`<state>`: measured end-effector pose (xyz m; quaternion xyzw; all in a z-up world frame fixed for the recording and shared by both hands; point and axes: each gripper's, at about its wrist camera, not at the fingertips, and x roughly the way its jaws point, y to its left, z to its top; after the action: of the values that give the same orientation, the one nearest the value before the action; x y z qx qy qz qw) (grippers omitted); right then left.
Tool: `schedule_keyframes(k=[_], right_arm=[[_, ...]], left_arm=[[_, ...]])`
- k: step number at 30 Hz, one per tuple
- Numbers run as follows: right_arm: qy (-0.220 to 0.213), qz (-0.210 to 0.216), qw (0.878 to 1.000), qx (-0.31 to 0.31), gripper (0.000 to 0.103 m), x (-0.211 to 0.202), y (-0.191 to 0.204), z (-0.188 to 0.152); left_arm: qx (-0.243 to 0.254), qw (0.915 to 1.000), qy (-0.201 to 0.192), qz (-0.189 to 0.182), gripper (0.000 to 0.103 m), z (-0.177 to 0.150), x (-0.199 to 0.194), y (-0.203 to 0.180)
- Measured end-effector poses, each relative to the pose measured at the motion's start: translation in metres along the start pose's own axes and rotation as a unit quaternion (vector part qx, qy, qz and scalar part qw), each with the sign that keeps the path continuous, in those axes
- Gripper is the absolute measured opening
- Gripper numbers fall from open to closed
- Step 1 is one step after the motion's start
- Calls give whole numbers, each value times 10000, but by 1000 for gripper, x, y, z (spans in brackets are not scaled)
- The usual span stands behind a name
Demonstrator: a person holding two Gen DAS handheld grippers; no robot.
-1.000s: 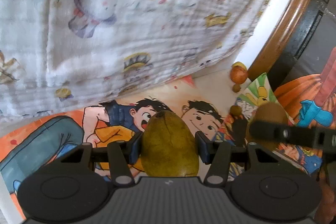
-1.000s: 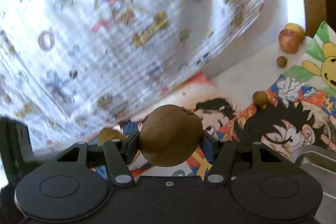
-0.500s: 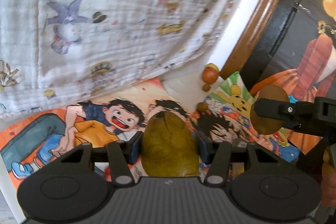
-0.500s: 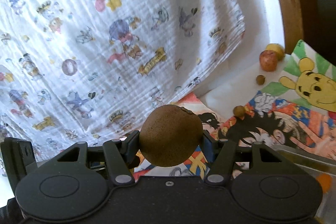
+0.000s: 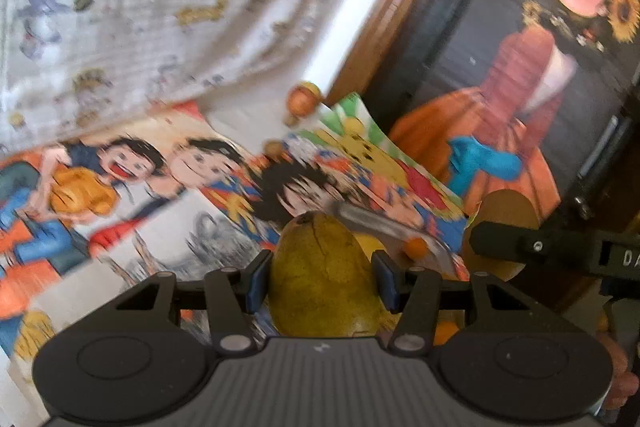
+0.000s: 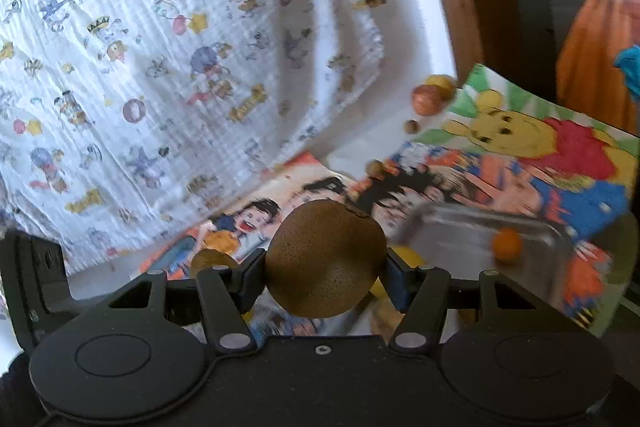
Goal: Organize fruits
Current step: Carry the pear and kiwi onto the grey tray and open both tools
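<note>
Your left gripper [image 5: 323, 285] pinches a green pear [image 5: 326, 277] at lower centre; your right gripper [image 6: 322, 277] pinches a brown round fruit [image 6: 325, 263].

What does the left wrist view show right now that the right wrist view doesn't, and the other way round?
Only the left wrist view: the left tongs shut on a green pear, and the doll poster behind. Only the right wrist view: the right tongs seen from behind, shut on a brown round fruit, and most of the printed cloth. Both: the metal tray with a small orange fruit, the cartoon mats, and loose fruits by the wooden frame.
</note>
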<state>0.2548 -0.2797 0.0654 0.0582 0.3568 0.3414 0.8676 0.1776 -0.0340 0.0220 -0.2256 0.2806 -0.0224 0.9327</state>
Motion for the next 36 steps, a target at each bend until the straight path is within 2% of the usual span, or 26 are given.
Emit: schedule_keyframes(k=[3, 11, 19, 32, 36], right_arm=[[59, -76, 9999, 141, 62, -14, -8, -19], [123, -197, 9993, 309, 62, -39, -23, -65], [322, -304, 9979, 474, 62, -43, -37, -107], [420, -451, 9976, 312, 62, -34, -51, -132], [366, -467, 9977, 316, 62, -28, -58, -133]], left_arm=[[-17, 9997, 126, -210, 57, -13, -1, -7], [207, 9984, 341, -412, 57, -39, -7, -23], [339, 9962, 713, -375, 57, -64, -14, -24], [533, 9936, 980, -197, 57, -66, 17, -34], [665, 9938, 873, -195, 57, -59, 26, -43]])
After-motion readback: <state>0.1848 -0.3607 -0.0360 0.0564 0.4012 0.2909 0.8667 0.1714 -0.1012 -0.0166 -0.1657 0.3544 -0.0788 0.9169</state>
